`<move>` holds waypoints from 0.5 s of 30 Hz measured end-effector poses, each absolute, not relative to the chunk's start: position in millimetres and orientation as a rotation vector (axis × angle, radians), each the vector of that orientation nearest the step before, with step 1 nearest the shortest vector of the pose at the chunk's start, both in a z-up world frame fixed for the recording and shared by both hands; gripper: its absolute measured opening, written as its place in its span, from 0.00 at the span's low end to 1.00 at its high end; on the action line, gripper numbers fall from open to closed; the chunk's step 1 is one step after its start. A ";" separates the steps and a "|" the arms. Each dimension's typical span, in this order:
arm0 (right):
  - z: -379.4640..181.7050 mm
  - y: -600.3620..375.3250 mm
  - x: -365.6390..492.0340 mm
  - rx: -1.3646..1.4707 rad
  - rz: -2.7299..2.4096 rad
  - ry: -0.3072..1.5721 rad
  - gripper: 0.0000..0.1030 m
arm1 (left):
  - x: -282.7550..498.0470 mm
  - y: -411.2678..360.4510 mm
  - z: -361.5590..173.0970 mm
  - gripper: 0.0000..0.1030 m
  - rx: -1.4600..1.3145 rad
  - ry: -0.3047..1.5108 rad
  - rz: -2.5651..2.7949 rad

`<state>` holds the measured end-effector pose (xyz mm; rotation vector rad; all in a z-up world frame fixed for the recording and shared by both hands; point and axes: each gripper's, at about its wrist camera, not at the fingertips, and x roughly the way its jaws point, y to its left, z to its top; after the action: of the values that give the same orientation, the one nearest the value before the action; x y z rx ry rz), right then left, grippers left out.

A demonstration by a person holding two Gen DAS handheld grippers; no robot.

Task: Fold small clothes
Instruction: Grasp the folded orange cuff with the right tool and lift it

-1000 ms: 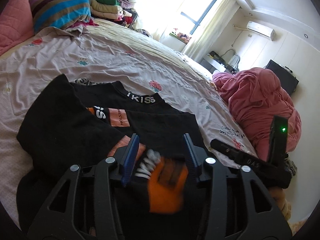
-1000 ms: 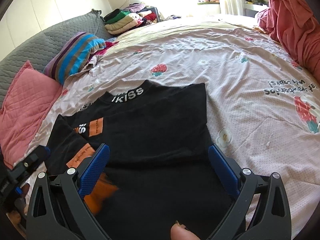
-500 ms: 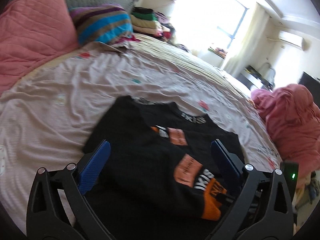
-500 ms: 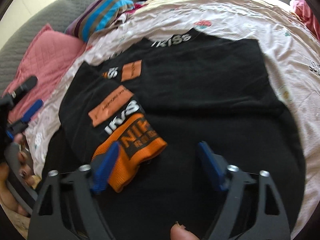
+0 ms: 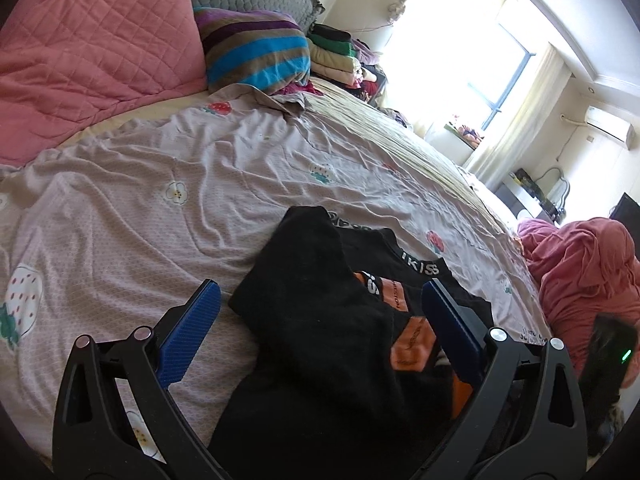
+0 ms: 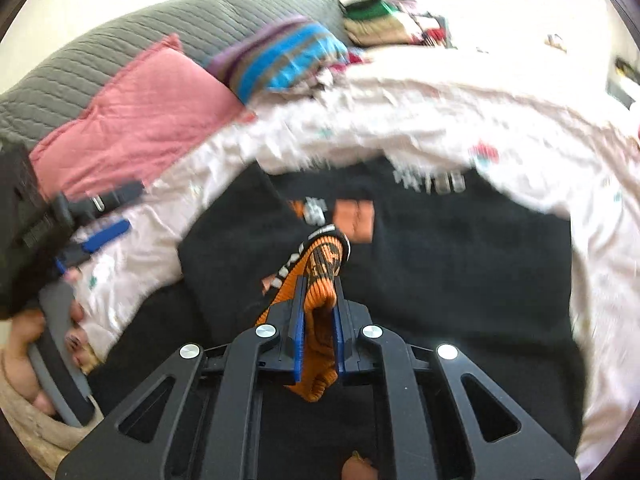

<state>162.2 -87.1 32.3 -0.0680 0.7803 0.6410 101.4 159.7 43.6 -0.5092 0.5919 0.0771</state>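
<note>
A: Status on the black sweater (image 5: 320,320)?

B: It lies on the pink strawberry-print bedsheet (image 5: 160,208), lower centre of both frames, collar band toward the window. The left sleeve is folded across the chest.

A: Grippers?

B: Right gripper (image 6: 319,320) has just been closing and is now clamped on the orange ribbed cuff (image 6: 320,280); the knit is bunched between the blue pads and sticks out past both ends. A second ago those jaws stood wide over the hem with nothing between them.

A: And the left?

B: Left gripper (image 5: 320,336) stands wide apart, pads clear of the fabric, hovering over the left half of the sweater. A second ago it pinched that same cuff, so it has let go and swung toward the left edge of the garment.

A: So a handover.

B: Looks like it. Left dropped the sleeve end on the body and right picked it up. My read: the sleeve fold isn't settled yet and right is about to reposition or flatten the cuff.

A: Risks?

B: The right view is motion-blurred, so that hand is moving fast. Pulling the cuff could drag the folded sleeve off line. The sleeve's outer edge already sits humped, not flat.

A: Anything else in frame?

B: Pink quilted pillow (image 5: 92,40) at upper left and a striped blanket (image 5: 256,52) beside it, both well apart from the work.
</note>
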 end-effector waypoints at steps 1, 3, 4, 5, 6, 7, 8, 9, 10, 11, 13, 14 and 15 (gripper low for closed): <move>40.4 -85.5 165.3 -0.078 0.647 0.758 0.10 | 101.2 160.3 43.6 0.91 -0.507 0.594 0.080; 60.3 -84.0 174.3 -0.104 0.648 0.698 0.09 | 100.9 161.3 43.1 0.91 -0.507 0.596 0.081; 68.7 -86.2 177.2 -0.115 0.646 0.671 0.09 | 100.4 161.7 42.9 0.91 -0.509 0.597 0.082; 78.8 -88.4 181.4 -0.129 0.639 0.641 0.09 | 100.2 162.1 42.8 0.91 -0.511 0.597 0.083; 85.9 -91.0 185.2 -0.140 0.635 0.619 0.09 | 100.0 162.5 42.8 0.91 -0.512 0.597 0.082; 91.5 -93.1 187.9 -0.149 0.632 0.598 0.09 | 99.9 162.8 43.5 0.91 -0.512 0.596 0.084; 97.5 -97.0 192.0 -0.162 0.624 0.569 0.09 | 99.6 163.0 42.9 0.91 -0.510 0.595 0.085; 101.2 -100.6 194.8 -0.177 0.609 0.547 0.09 | 99.3 162.8 43.2 0.91 -0.507 0.593 0.087; 102.4 -104.8 197.4 -0.193 0.592 0.531 0.09 | 99.6 162.2 43.1 0.91 -0.506 0.594 0.087; 102.6 -107.6 199.8 -0.202 0.578 0.524 0.09 | 99.9 161.6 43.3 0.91 -0.503 0.596 0.086; 101.1 -114.3 204.7 -0.212 0.553 0.517 0.09 | 101.6 160.4 42.9 0.91 -0.496 0.600 0.086; 98.8 -118.8 207.3 -0.216 0.537 0.520 0.09 | 102.4 159.9 42.9 0.91 -0.493 0.603 0.087; 95.6 -122.8 208.6 -0.216 0.523 0.523 0.09 | 103.1 159.3 42.9 0.91 -0.490 0.605 0.087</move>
<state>208.6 -122.8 95.6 -0.2157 0.5229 0.5233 103.1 159.3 42.9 -0.4904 0.6046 0.0871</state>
